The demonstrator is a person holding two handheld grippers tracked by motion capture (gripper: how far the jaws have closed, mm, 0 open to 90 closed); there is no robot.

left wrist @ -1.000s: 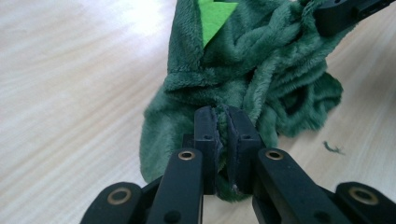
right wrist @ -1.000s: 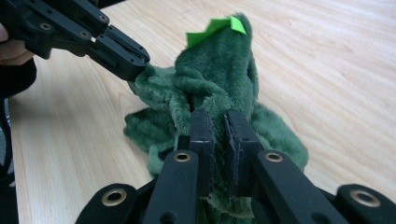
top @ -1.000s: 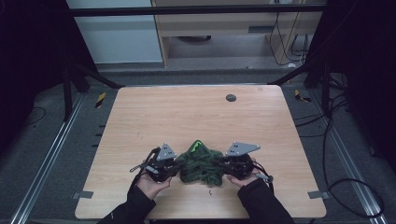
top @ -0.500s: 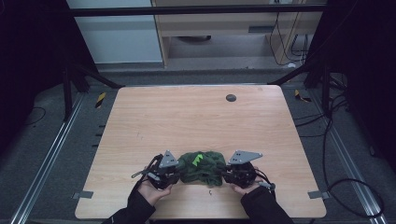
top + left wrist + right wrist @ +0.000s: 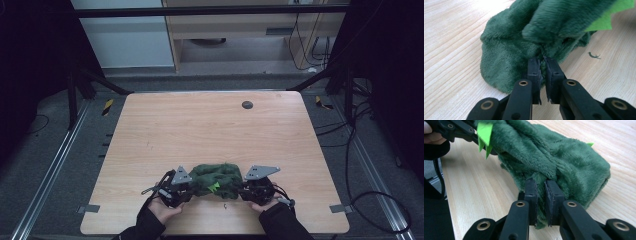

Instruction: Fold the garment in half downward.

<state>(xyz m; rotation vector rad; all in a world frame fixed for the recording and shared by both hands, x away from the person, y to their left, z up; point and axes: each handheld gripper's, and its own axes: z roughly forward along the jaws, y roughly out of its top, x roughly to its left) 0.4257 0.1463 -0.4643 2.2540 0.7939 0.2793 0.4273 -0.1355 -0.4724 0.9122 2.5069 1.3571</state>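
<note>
Item: one dark green plush cloth (image 5: 216, 180) with bright green felt spikes (image 5: 484, 133), bunched in a soft heap near the front edge of the wooden desk (image 5: 210, 130), between the person's two hands. Left claw (image 5: 543, 65): pressed together on a fold of the plush at the heap's left end, fabric visibly squeezed between the jaws. Right claw (image 5: 541, 185): likewise pinching a thick fold at the right end, pile bulging around both jaws. From above, the left claw (image 5: 186, 186) and the right claw (image 5: 248, 189) sit low at the desk, each touching its side of the heap. Condition of work, judged: both grips look secured, so the taking-hold stage appears done; the cloth itself is crumpled and doubled over, resting on the desk, neither spread flat nor folded neatly. Remaining, as far as can be judged: the shaping of the cloth, whether drawn out flat or laid over into a tidy fold, and then release. Other items: a small dark scrap (image 5: 594, 55) on the desk just beside the heap; a dark round spot (image 5: 247, 104) well apart, near the far edge.
</note>
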